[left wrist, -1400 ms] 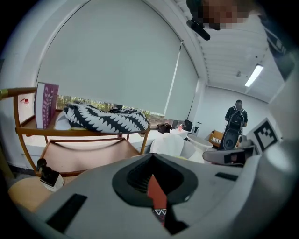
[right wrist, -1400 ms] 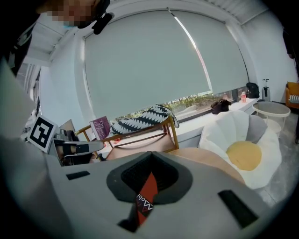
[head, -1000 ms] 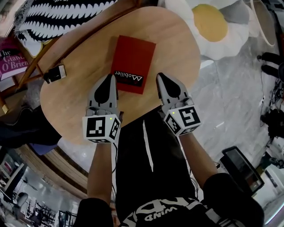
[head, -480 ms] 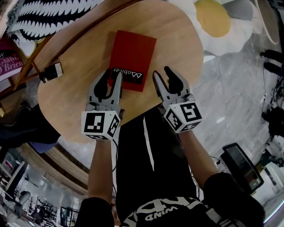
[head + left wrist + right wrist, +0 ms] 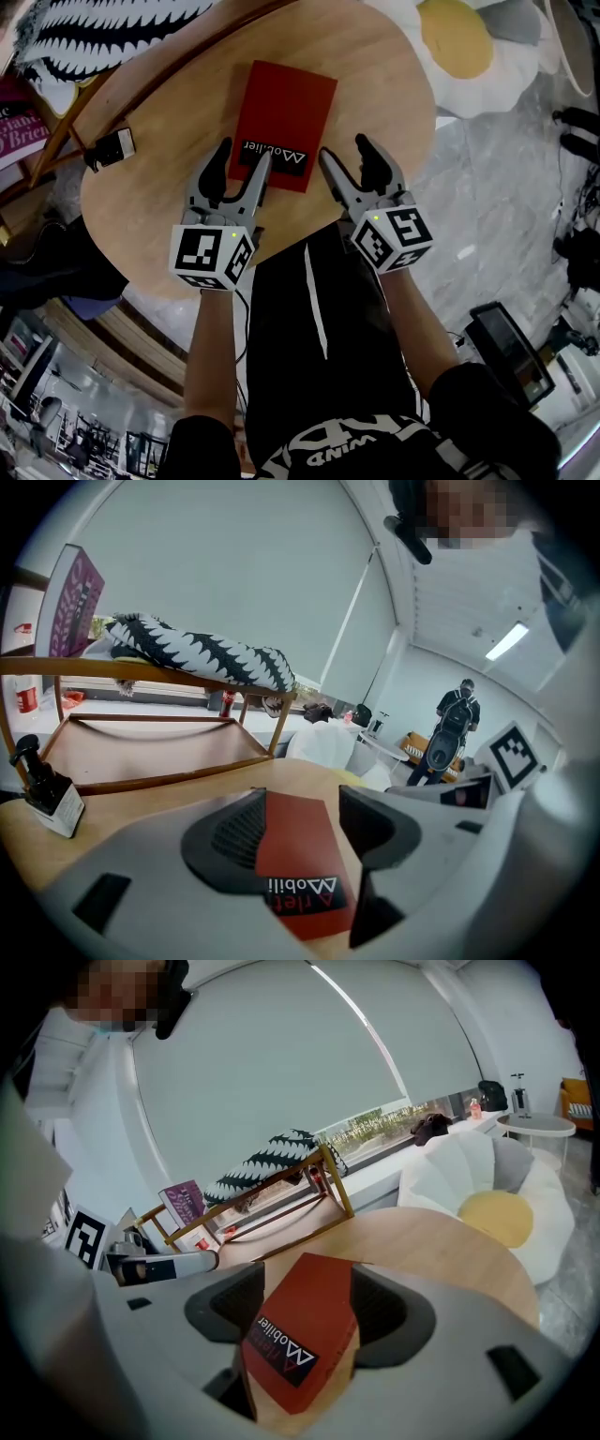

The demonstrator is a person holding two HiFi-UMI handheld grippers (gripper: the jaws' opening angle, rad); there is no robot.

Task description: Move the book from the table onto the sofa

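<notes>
The flat red rectangular book (image 5: 284,117) with a black title label lies on the round light-wooden table (image 5: 375,75), just where it lay a second ago. Both pairs of jaws were pressed together then, have just been opening, and now stand spread wide, clamping nothing. The left gripper (image 5: 246,155) sits at the book's near left corner, its inner jaw tip over the label, while the right gripper (image 5: 344,150) waits just beside the near right corner, not touching it

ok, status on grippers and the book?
Left gripper, right gripper: jaws just opened wide, gripping nothing. Red book flat on table, near end at their tips. Small white box off left, clear.
</notes>
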